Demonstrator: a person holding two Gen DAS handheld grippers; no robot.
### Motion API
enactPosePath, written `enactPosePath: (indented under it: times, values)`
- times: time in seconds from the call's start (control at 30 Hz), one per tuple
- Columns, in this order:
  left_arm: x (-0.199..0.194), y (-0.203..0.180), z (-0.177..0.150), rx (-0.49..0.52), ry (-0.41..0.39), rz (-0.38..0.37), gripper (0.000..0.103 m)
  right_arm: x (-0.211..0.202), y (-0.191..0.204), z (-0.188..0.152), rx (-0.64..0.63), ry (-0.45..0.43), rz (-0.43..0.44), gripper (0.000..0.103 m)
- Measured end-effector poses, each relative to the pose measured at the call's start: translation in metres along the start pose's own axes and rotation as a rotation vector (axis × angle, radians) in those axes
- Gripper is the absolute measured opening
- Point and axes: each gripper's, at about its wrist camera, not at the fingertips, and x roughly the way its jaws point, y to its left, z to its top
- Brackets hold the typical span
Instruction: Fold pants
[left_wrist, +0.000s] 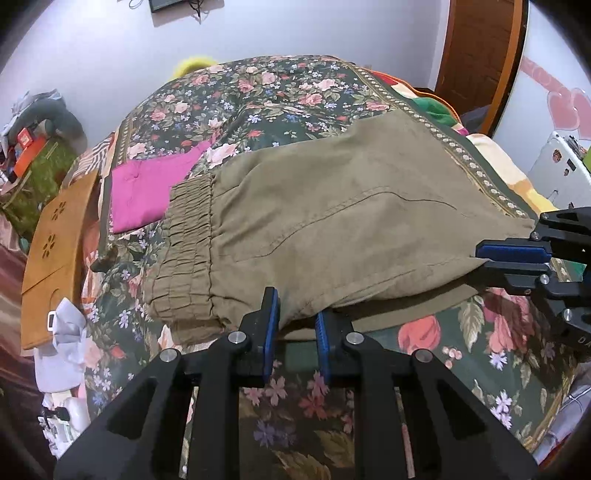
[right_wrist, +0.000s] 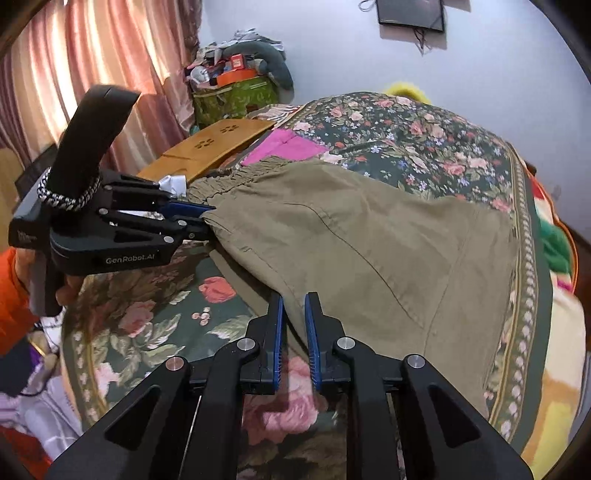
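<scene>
Bedroom w/ pale walls; floral quilt (left_wrist: 295, 92) w/ dark green ground and pink roses covers the bed under both my claws. Olive pants (left_wrist: 332, 229) lie folded on it, soft woven cotton, gathered elastic waistband (left_wrist: 184, 258) puckered into ribs just ahead-left of my left gripper (left_wrist: 295, 332). Its blue ribbed pads are a narrow gap apart w/ the near hem of the cloth between them; can't tell if it's pinched. Right gripper (right_wrist: 293, 332) sits at the other end of the same edge, pads also narrowly parted w/ fabric running between, grip unclear too. From the left cam the right one (left_wrist: 517, 251) shows side-on at the pant corner. Beyond the waistband: flat magenta cloth (left_wrist: 144, 195), and a tan wooden board (left_wrist: 51, 258) w/ flower cut-outs further left.
</scene>
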Motion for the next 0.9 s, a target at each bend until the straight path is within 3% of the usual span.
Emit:
enactPosePath:
  times: [0.1,0.13,0.23,0.3,0.47,0.57,0.73,0.9]
  values:
    - [-0.011,0.005,-0.001,-0.016,-0.002,-0.013,0.025,-0.008,-0.005,-0.001,0.043,-0.007,0.021,0.013]
    - [-0.014,0.007,-0.001,-0.022,-0.005,-0.012,0.032,-0.012,-0.007,-0.002,0.064,-0.017,0.029,0.013]
    - [-0.026,0.019,0.0,-0.07,-0.025,-0.007,0.068,-0.022,-0.014,0.0,0.113,-0.043,0.028,0.015]
    - [-0.035,0.029,0.003,-0.105,-0.056,-0.006,0.07,-0.027,-0.019,0.003,0.145,-0.065,0.028,0.02]
    - [-0.037,0.057,0.018,-0.185,-0.076,0.036,0.079,-0.03,-0.032,0.014,0.204,-0.107,-0.009,0.045]
    - [-0.027,0.069,0.028,-0.224,-0.065,0.018,0.079,-0.022,-0.035,0.021,0.224,-0.104,-0.035,0.056]
    - [0.006,0.07,0.035,-0.243,0.002,-0.016,0.079,-0.001,-0.037,0.024,0.241,-0.065,0.001,0.061]
    - [0.038,0.064,0.024,-0.204,0.066,0.045,0.079,0.028,-0.042,0.01,0.279,0.048,0.018,0.061]
